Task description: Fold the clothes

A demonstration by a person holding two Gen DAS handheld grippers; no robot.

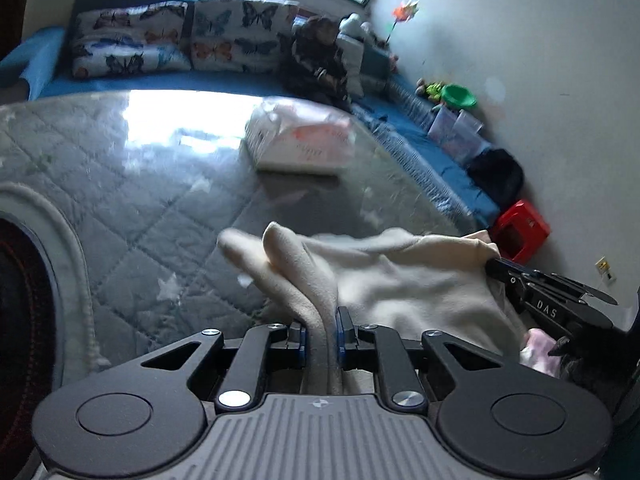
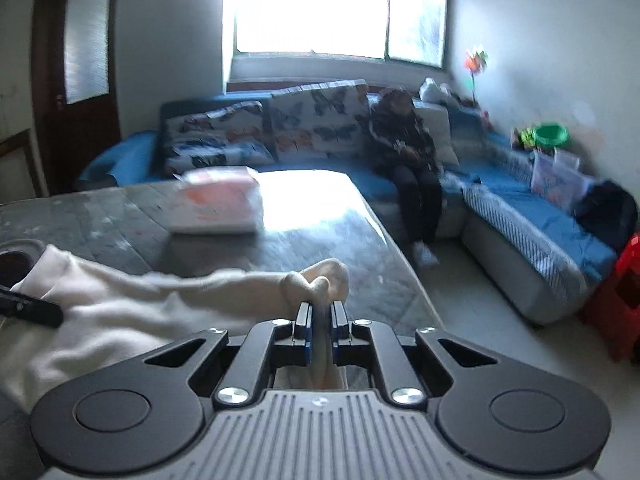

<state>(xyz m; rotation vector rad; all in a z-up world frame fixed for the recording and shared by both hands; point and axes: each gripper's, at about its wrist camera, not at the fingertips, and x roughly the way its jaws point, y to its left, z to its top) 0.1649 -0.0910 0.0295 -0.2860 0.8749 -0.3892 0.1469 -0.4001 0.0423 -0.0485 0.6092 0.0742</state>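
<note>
- Cream garment (image 1: 400,276): soft, fleecy knit, matte and thick. It lies bunched in rounded folds on the quilted table cover (image 1: 152,200), held up at two points by the two tools.
- Left gripper (image 1: 321,336): black jointed metal linkage with blue pads, jaws drawn narrow and clamped on a doubled fold of the garment. The fold rises between the pads and ends in two blunt, rounded lobes just beyond them.
- Right gripper (image 2: 320,320): same build, jaws nearly together and pinching a thin twisted edge of the garment (image 2: 132,312). A knotted lump of cloth sits just past the pads. In the left wrist view this tool (image 1: 494,262) enters at the garment's right end, gripping its corner (lettering "DAS" on its side).
- Table cover: grey, stitched in a diamond quilt pattern with pale star shapes, under a glossy layer that reflects window glare. The garment occupies its near edge.
- Folded stack (image 1: 300,140): white fabric with orange print, flat and rectangular, well beyond the garment on the same cover.
- Sofa (image 2: 520,208): blue upholstery, L-shaped, behind and to the right of the garment, bearing butterfly-print cushions (image 2: 280,128).
- A seated person (image 2: 408,152) in dark clothing is on the sofa, far from the garment (blurred).
- Red plastic stool (image 1: 520,232): boxy, just beyond the garment's right end.
</note>
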